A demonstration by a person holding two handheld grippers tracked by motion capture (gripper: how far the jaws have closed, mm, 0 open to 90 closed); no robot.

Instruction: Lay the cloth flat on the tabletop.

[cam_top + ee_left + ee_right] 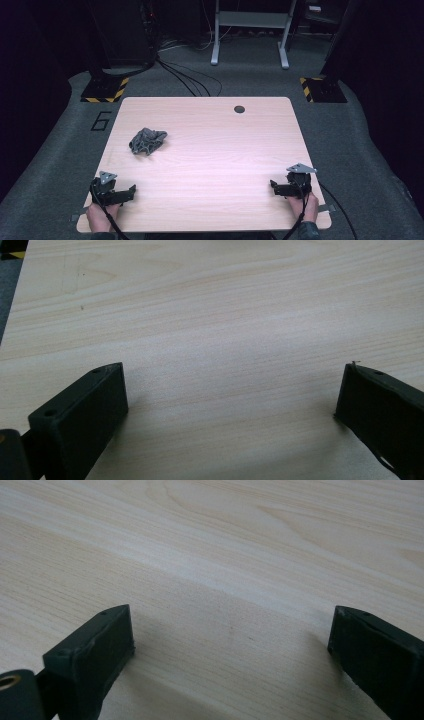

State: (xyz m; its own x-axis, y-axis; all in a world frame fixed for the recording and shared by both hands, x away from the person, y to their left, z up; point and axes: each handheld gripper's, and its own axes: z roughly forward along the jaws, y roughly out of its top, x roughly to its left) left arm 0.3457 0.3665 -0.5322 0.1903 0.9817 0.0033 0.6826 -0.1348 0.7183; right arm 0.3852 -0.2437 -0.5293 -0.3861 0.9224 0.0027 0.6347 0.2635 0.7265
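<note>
Table: light wood-grain top, rounded corners, one round dark cable hole near the far edge, right of centre. Floor: grey carpet, worn and dull, with a dark figure "6" marked beside the table's far left corner. Two black stand bases edged in yellow-and-black hazard tape — one beyond each far corner of the table. Black cables run across the carpet from the left base toward the far edge. A pale grey metal frame stands at the back. Surroundings dark — light falls mainly on the table top
</note>
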